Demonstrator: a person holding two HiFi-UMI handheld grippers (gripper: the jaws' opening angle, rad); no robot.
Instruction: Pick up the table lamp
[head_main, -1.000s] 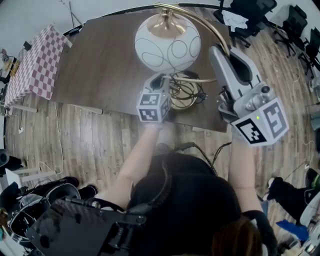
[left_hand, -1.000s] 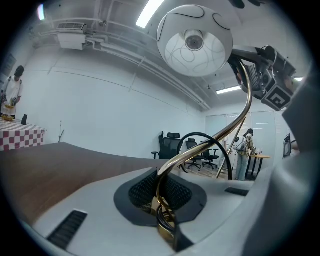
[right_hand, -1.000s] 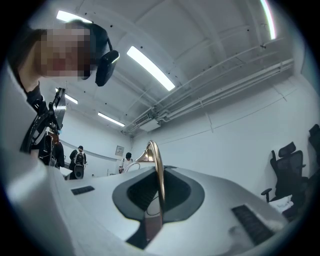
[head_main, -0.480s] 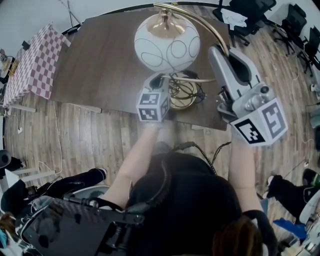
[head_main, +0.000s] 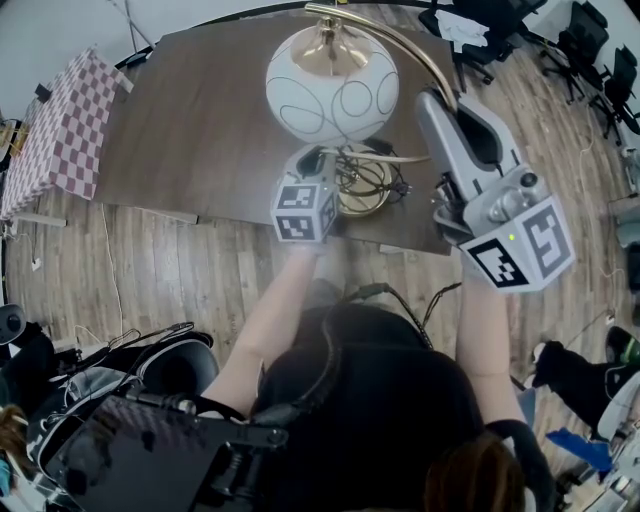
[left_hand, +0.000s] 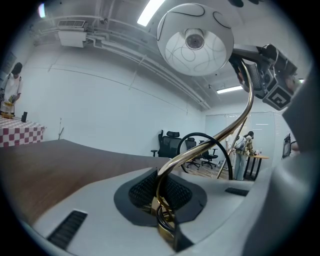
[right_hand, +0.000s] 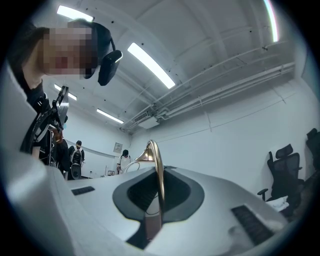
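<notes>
The table lamp has a white globe shade (head_main: 331, 88) with thin swirl lines, a curved brass arm (head_main: 420, 55) and a round brass base (head_main: 366, 192) on the dark wooden table (head_main: 200, 120). My left gripper (head_main: 334, 162) reaches in low under the shade, and in the left gripper view it (left_hand: 162, 210) is shut on the brass stem (left_hand: 200, 150) just above the base. My right gripper (head_main: 438, 100) is higher, to the right of the shade. In the right gripper view it (right_hand: 157, 200) is shut on the brass arm (right_hand: 159, 165), which runs up between the pads.
A black cable (head_main: 388, 178) loops round the lamp base. The table's near edge runs just below the base. A checked-cloth table (head_main: 60, 130) stands at the left, and office chairs (head_main: 500, 30) at the upper right. Bags and gear lie on the floor at the lower left (head_main: 100, 380).
Both grippers and the lamp have kept still. Only the things on the floor at the lower left of the head view have shifted.
</notes>
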